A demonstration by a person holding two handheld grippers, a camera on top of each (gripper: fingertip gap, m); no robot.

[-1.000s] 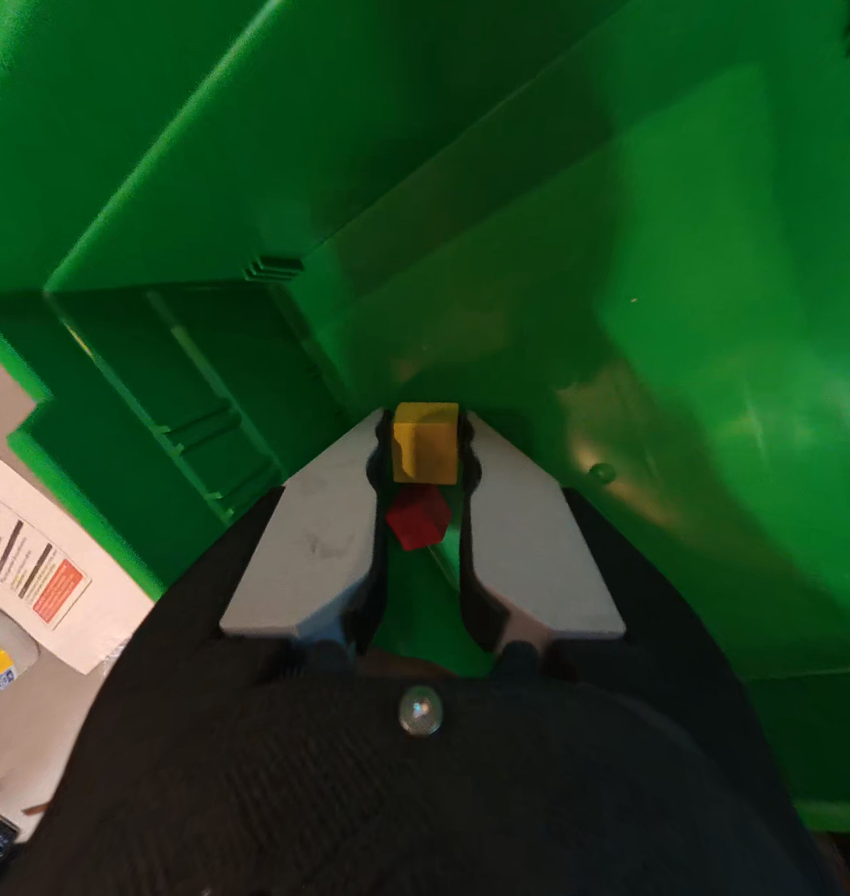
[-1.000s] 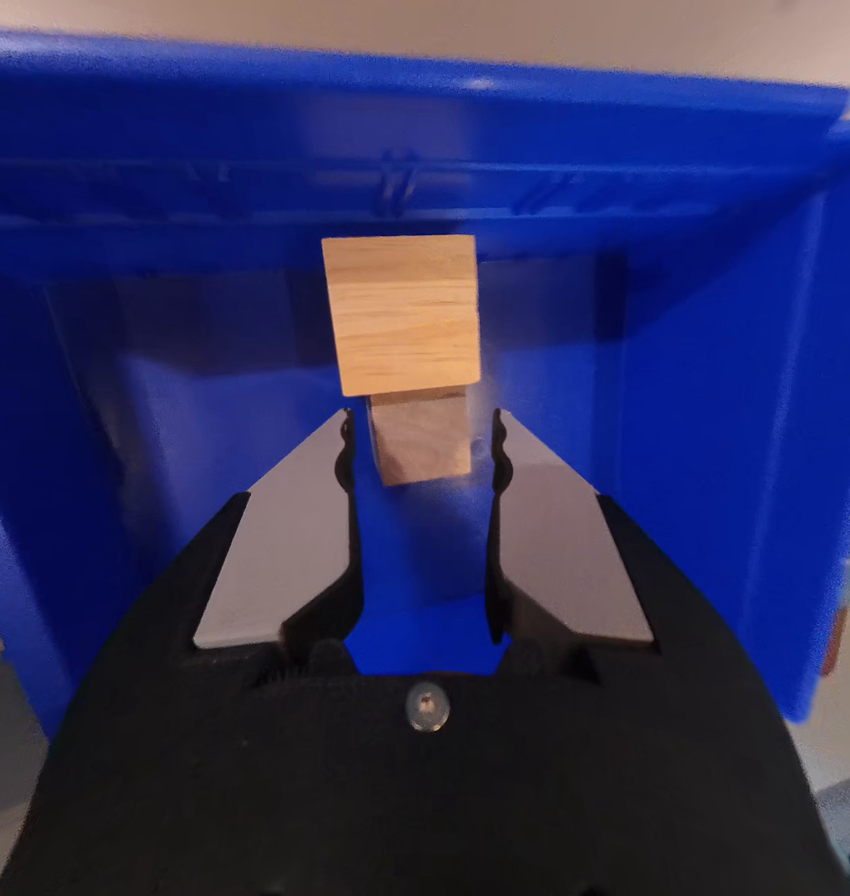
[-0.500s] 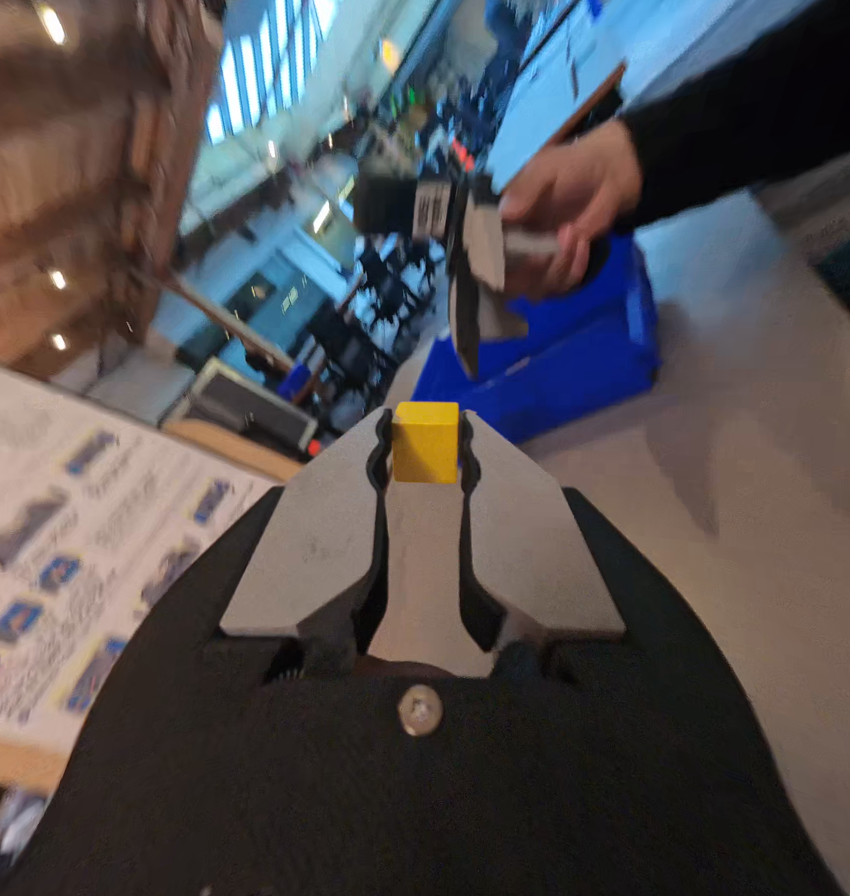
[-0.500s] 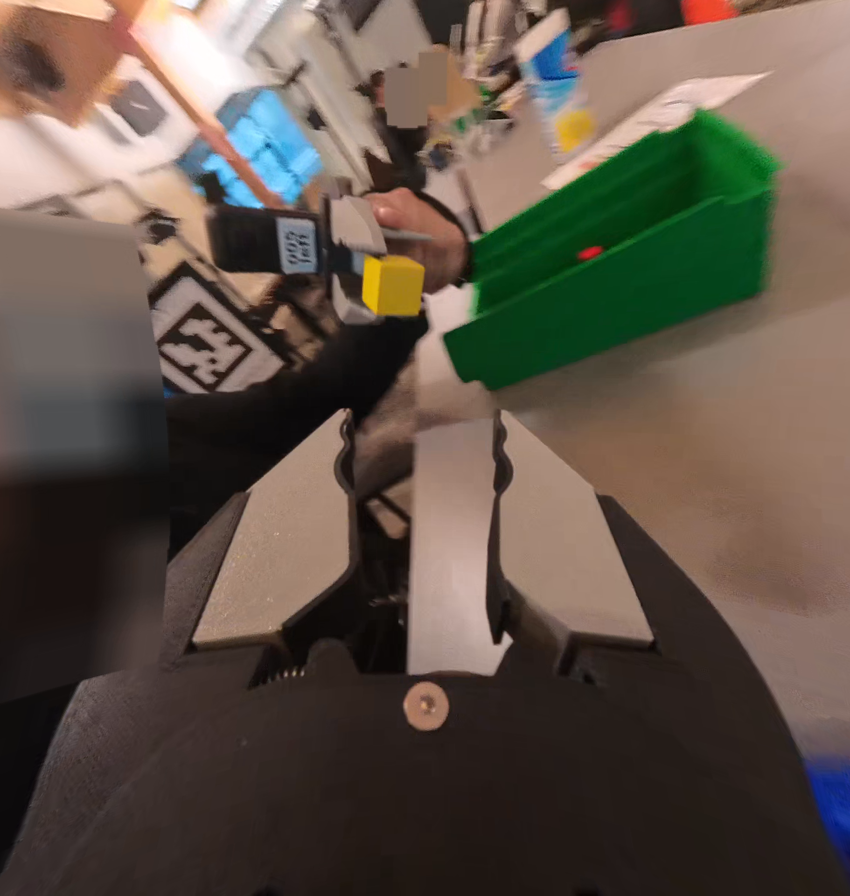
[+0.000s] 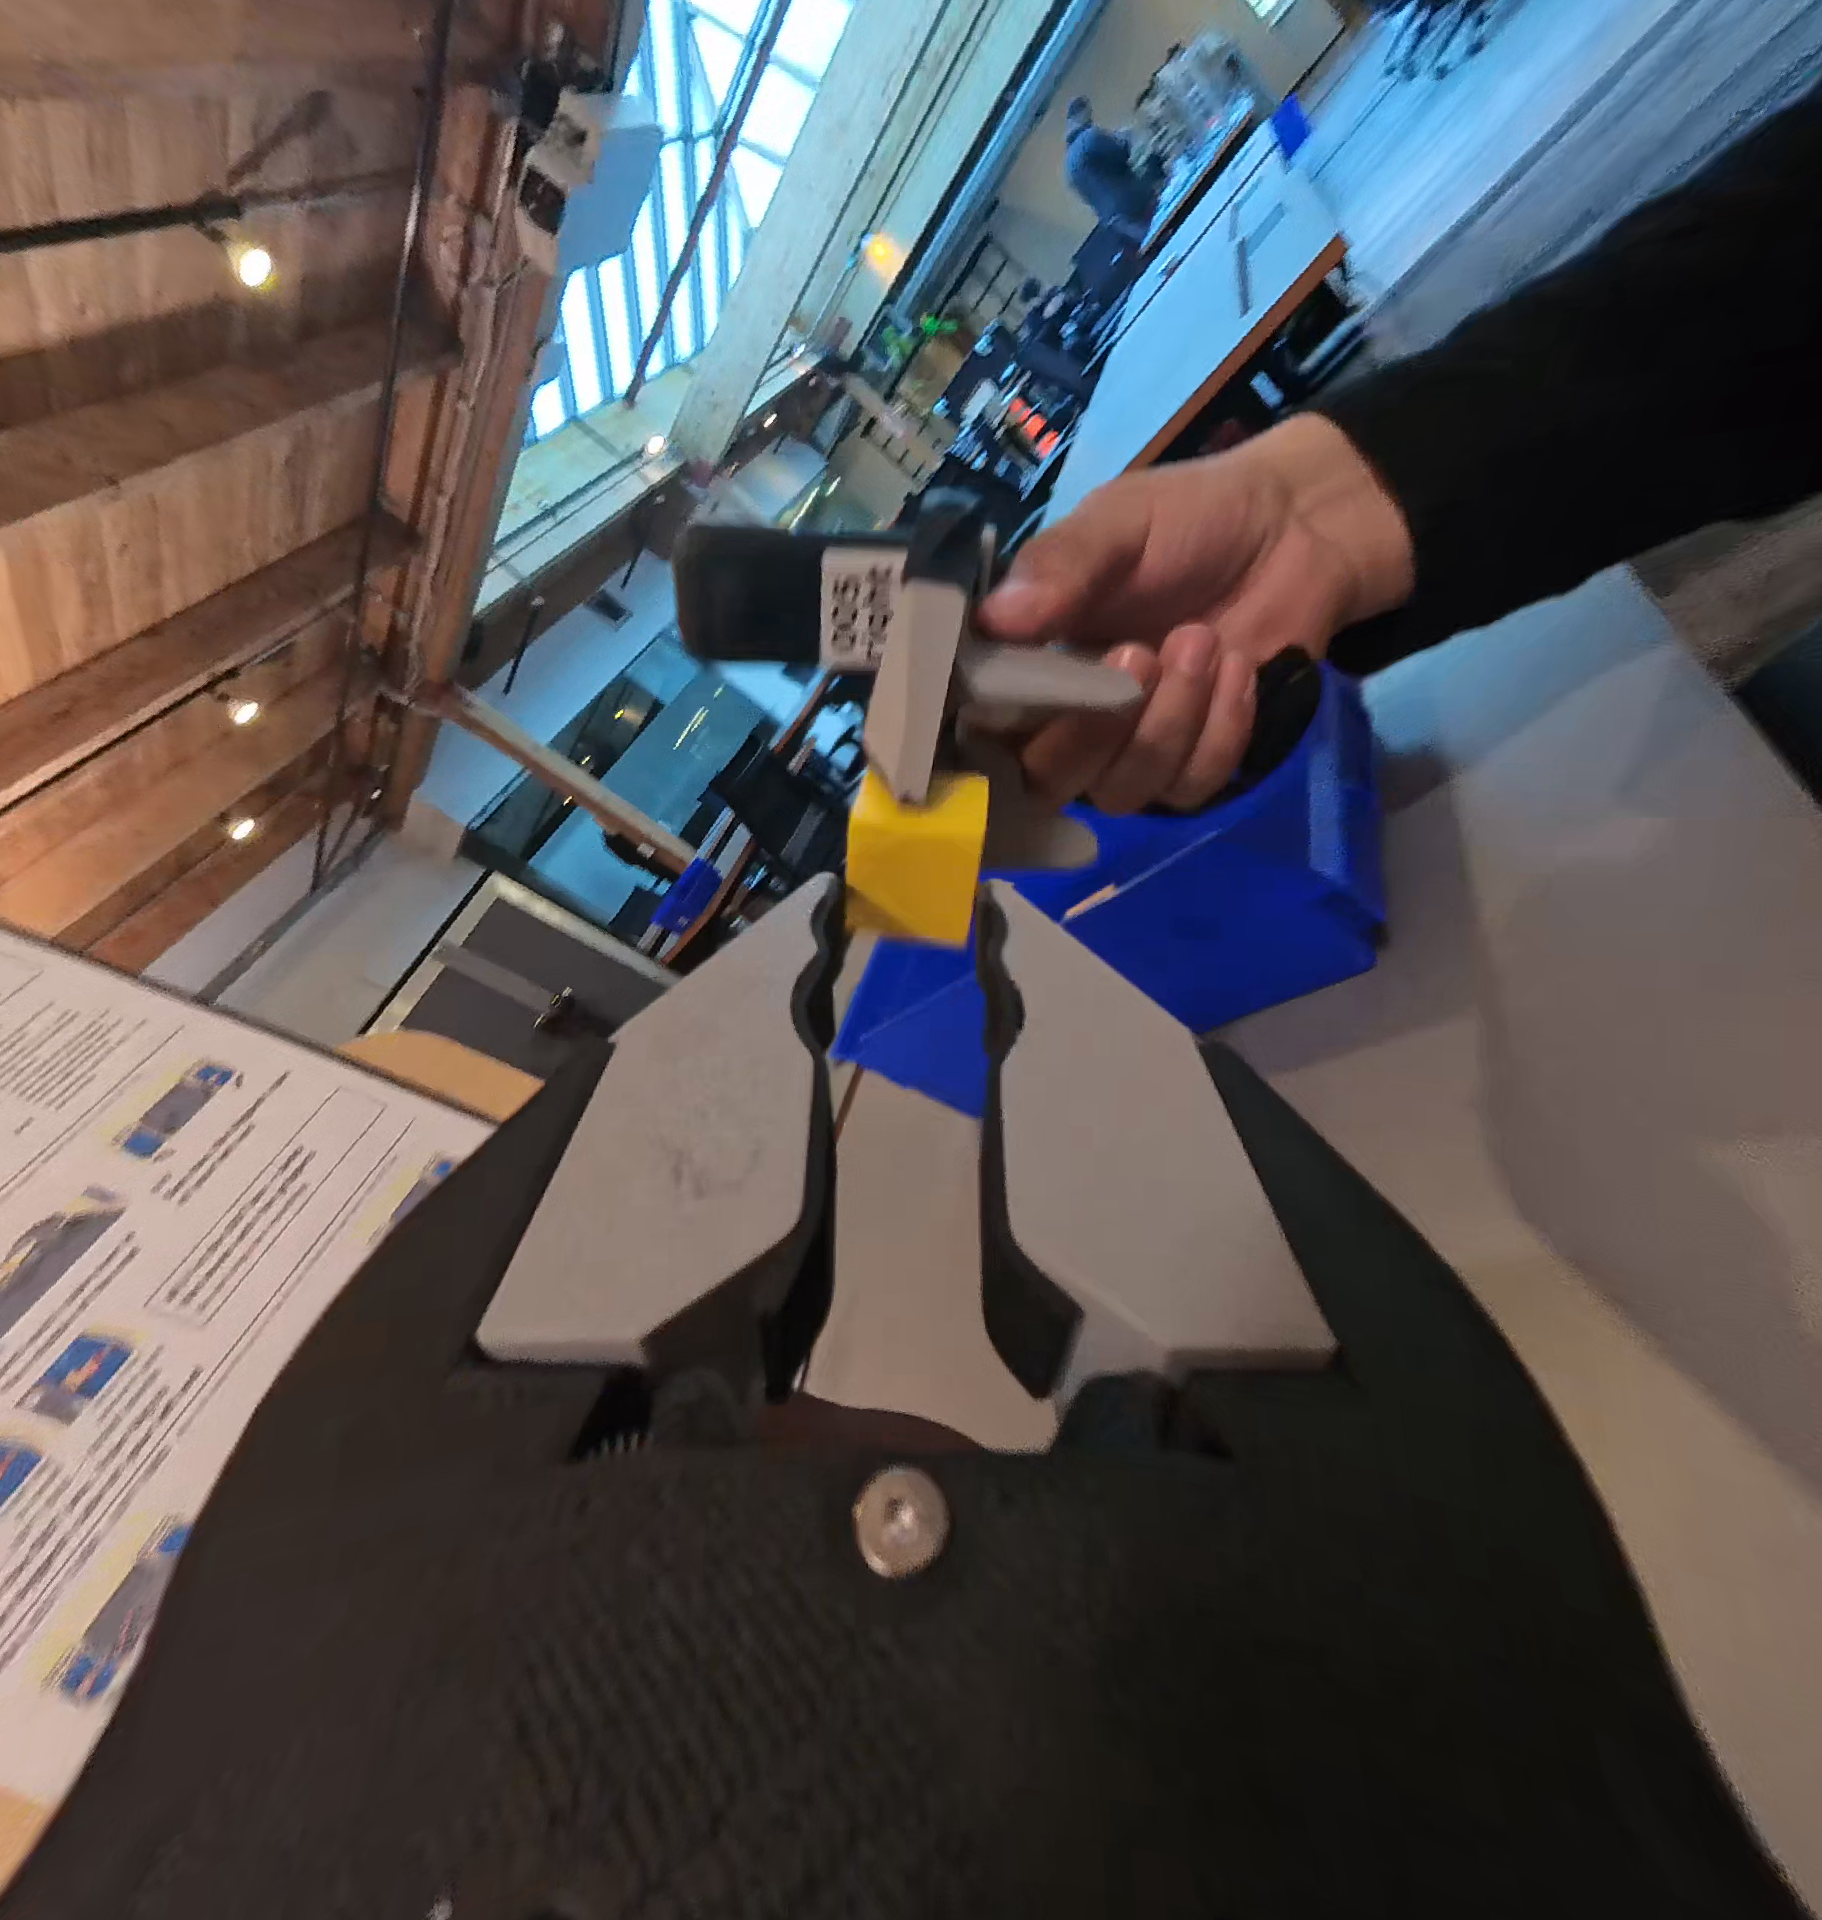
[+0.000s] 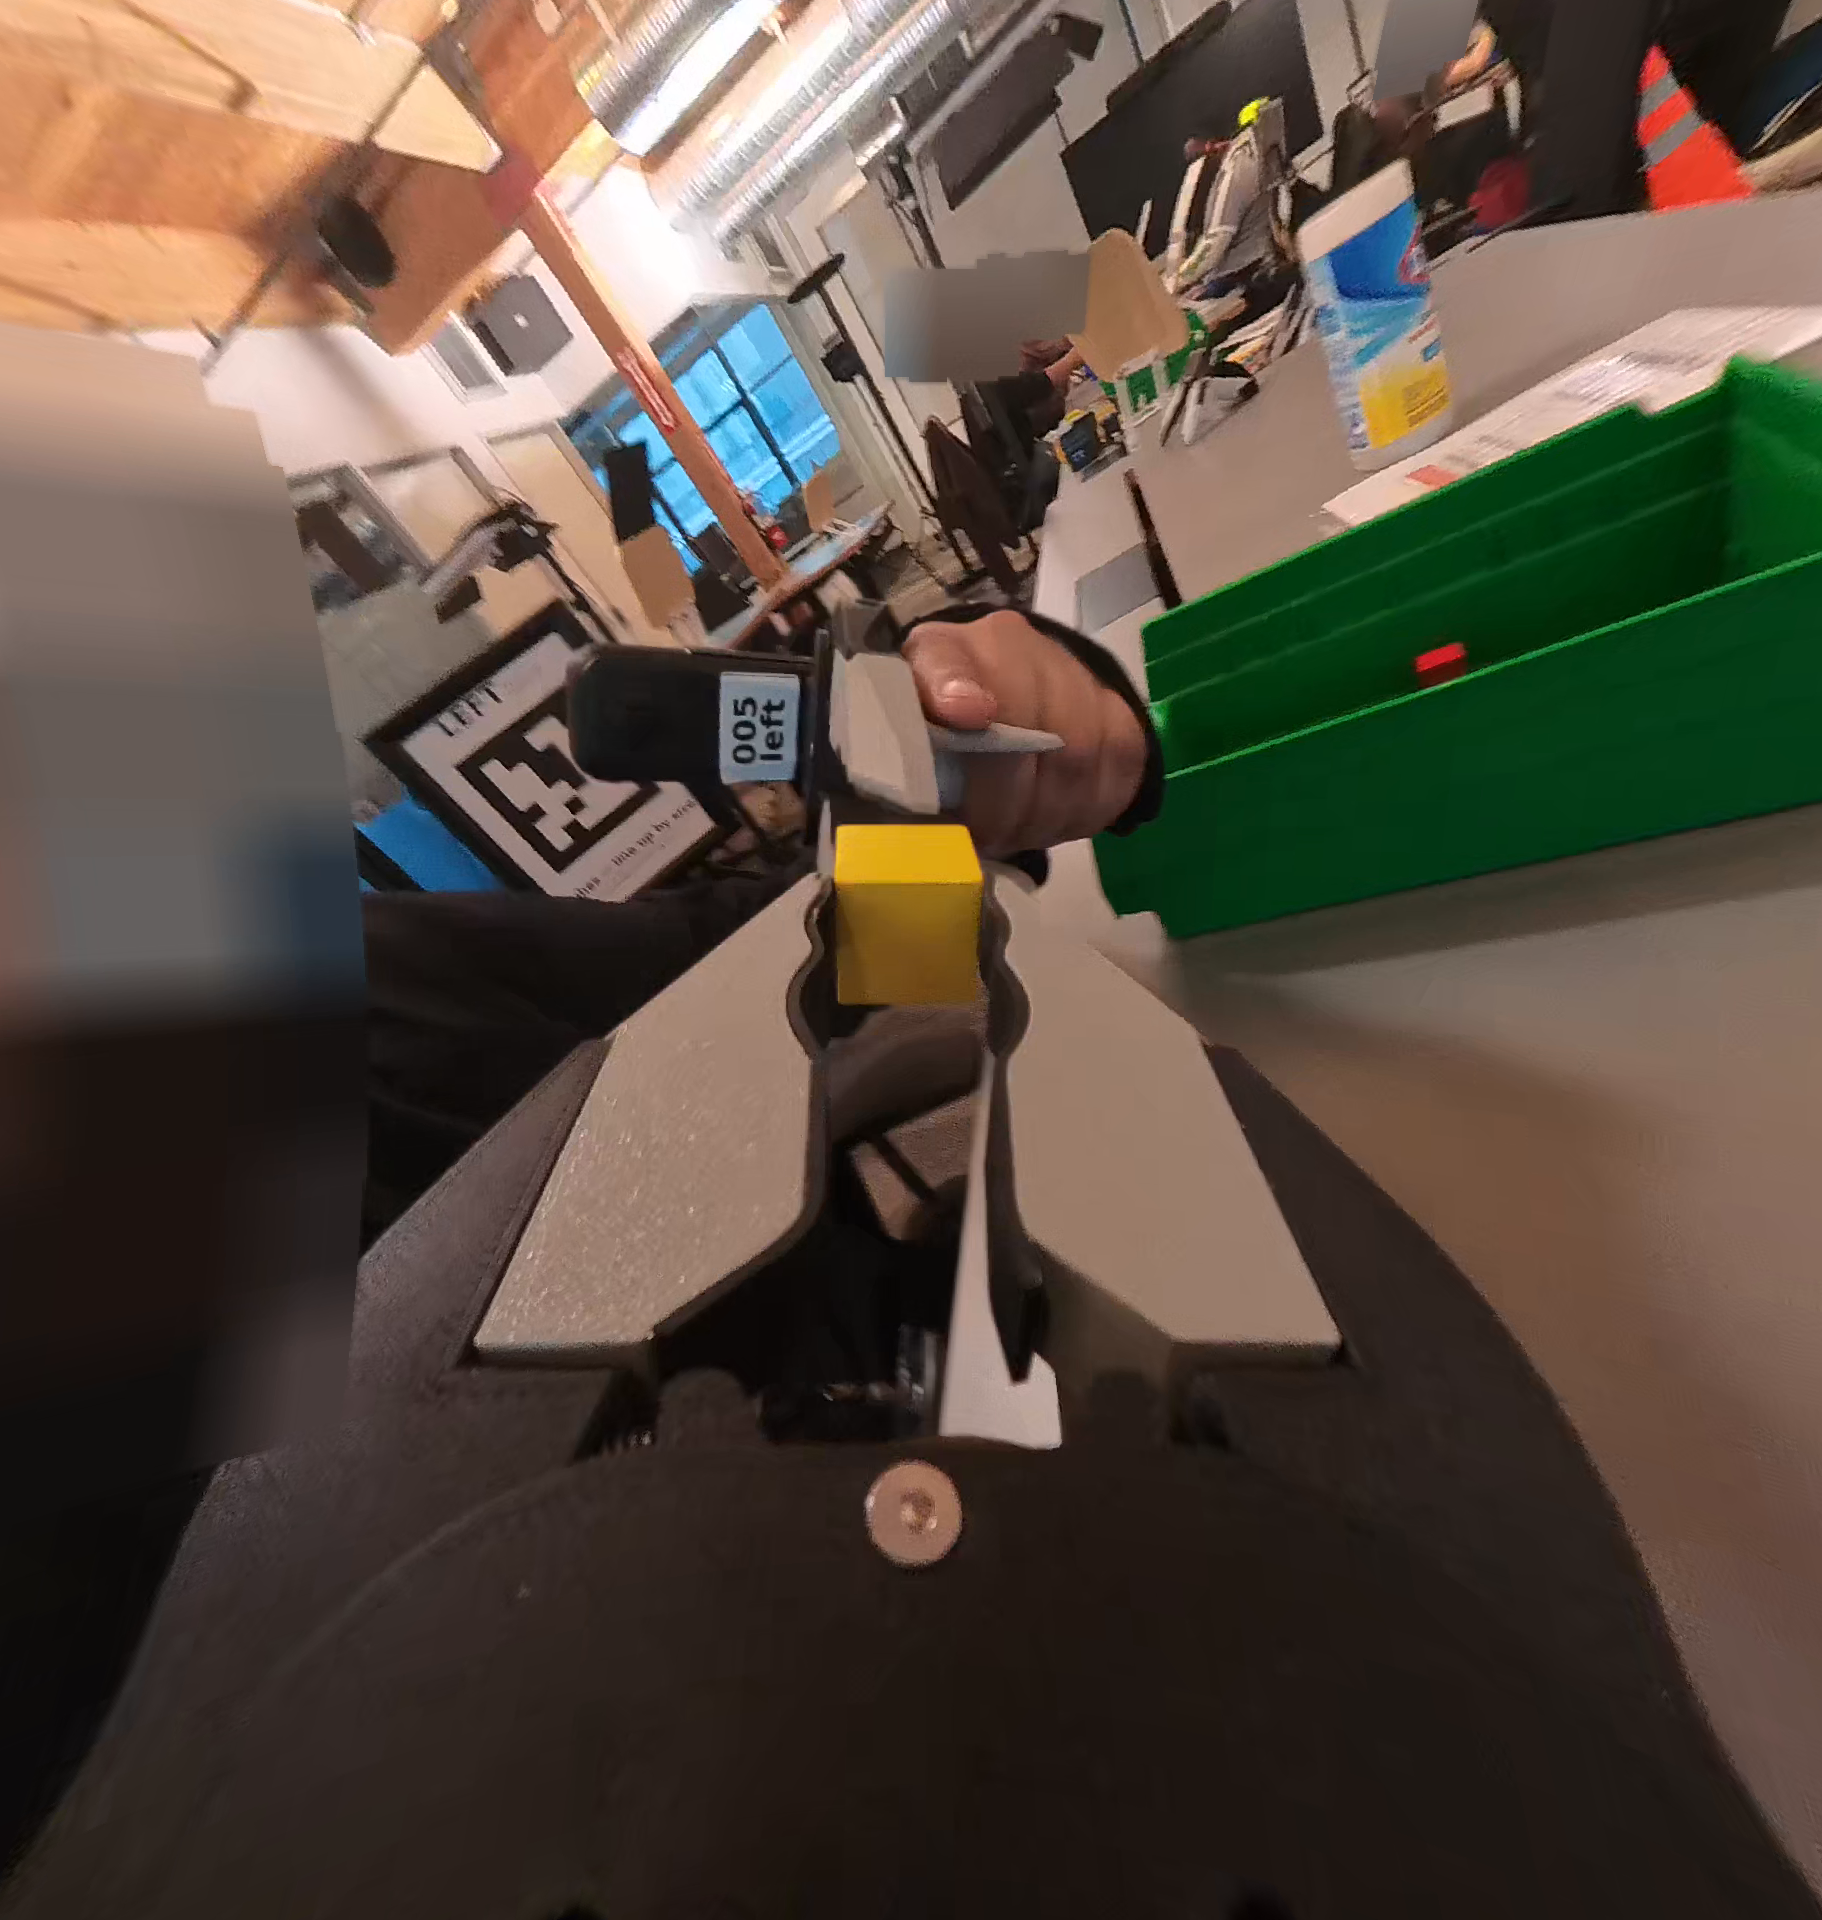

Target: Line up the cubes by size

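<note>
A small yellow cube (image 6: 905, 914) is in the air between both grippers. My right gripper (image 6: 905, 930) is shut on it, with both pads against its sides. My left gripper (image 5: 907, 914) is shut on the same cube (image 5: 915, 862), which sits tilted at the very fingertips. In the left wrist view, one finger (image 5: 917, 707) of the right gripper comes down onto the cube, with a hand (image 5: 1198, 623) behind it. In the right wrist view, the left gripper's finger (image 6: 881, 727) reaches the cube's far end from above.
A green bin (image 6: 1509, 810) stands on the grey table (image 6: 1509, 1143) at the right, with a small red cube (image 6: 1440, 660) inside. A blue bin (image 5: 1250, 914) stands behind the cube. A white canister (image 6: 1374, 312) and papers (image 5: 107, 1195) lie farther off.
My left gripper lifted the yellow cube out of the green bin. My right gripper left the blue bin empty and open, then shut on that cube. The cube has slid to my left fingertips and tilted.
</note>
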